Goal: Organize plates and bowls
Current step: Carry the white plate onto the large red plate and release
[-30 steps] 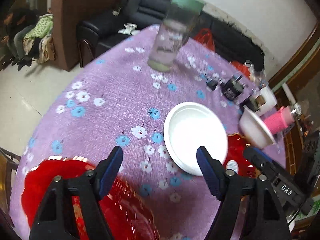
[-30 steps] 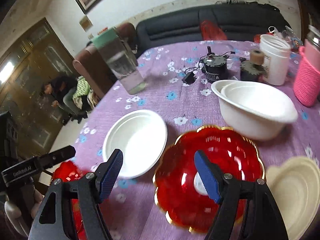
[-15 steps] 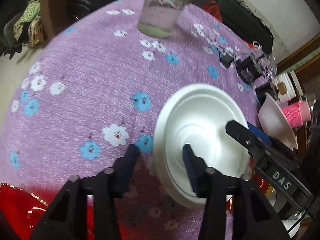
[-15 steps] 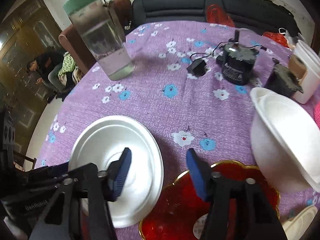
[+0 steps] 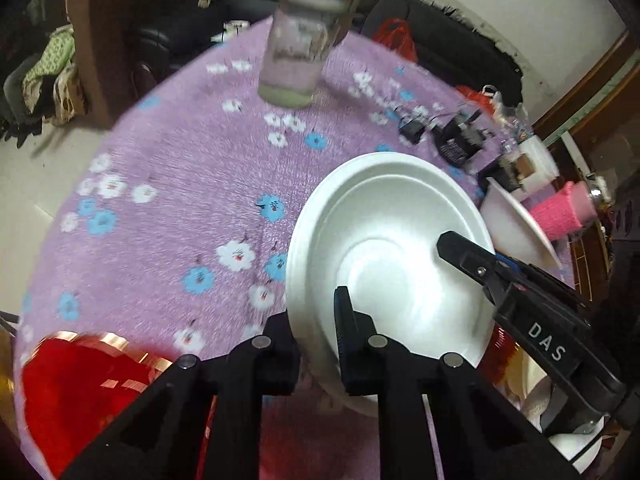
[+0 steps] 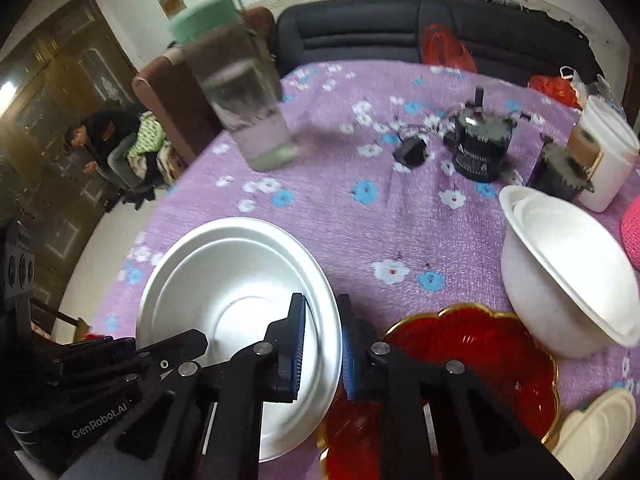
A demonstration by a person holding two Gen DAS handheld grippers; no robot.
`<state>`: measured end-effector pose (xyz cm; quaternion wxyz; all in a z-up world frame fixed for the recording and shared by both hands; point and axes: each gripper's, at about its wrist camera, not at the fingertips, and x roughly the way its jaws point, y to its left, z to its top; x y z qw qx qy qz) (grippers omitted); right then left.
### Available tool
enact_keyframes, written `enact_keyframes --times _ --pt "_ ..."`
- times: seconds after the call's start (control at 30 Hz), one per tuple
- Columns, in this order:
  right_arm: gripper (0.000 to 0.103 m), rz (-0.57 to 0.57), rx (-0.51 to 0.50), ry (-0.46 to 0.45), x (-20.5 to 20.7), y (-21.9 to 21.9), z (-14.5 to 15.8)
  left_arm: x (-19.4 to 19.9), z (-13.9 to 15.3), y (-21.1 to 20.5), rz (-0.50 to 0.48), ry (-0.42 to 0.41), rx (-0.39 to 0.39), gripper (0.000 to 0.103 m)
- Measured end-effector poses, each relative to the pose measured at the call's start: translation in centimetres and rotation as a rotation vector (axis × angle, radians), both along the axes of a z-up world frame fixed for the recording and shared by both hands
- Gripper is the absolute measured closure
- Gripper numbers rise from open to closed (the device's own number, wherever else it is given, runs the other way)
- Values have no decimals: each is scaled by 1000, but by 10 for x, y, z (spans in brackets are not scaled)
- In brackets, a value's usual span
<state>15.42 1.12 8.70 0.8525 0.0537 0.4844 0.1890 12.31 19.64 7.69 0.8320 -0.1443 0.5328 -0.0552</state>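
Observation:
A white plate [image 5: 384,240] is raised off the purple flowered tablecloth [image 5: 180,184], held by both grippers. My left gripper [image 5: 314,320] is shut on its near-left rim. My right gripper [image 6: 322,340] is shut on its right rim, and the plate also shows in the right wrist view [image 6: 236,280]. A red scalloped plate [image 6: 480,356] lies under and right of the right gripper. Another red plate [image 5: 76,384] lies at the lower left of the left wrist view. A stack of white bowls [image 6: 568,280] stands to the right.
A tall water jar with a green lid [image 6: 244,104] stands at the far side. A black adapter and cable [image 6: 480,148], a white cup [image 6: 608,152] and a pink holder [image 5: 564,212] crowd the right. A cream heart-shaped dish [image 6: 596,428] lies near right.
Both grippers moved in onto the white plate from opposite sides and shut on its rim. The plate now sits tilted and raised off the cloth.

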Motion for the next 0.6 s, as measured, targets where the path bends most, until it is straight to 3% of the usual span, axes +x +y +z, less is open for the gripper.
enact_keyframes --times 0.3,0.47,0.6 --pt "85 144 35 -46 -79 60 32 -94 35 52 82 -83 67 89" --pt "85 221 24 -23 -110 102 20 -129 25 83 141 -84 84 89" --pt "85 246 16 24 -122 128 -5 -143 0 111 199 -37 55 89"
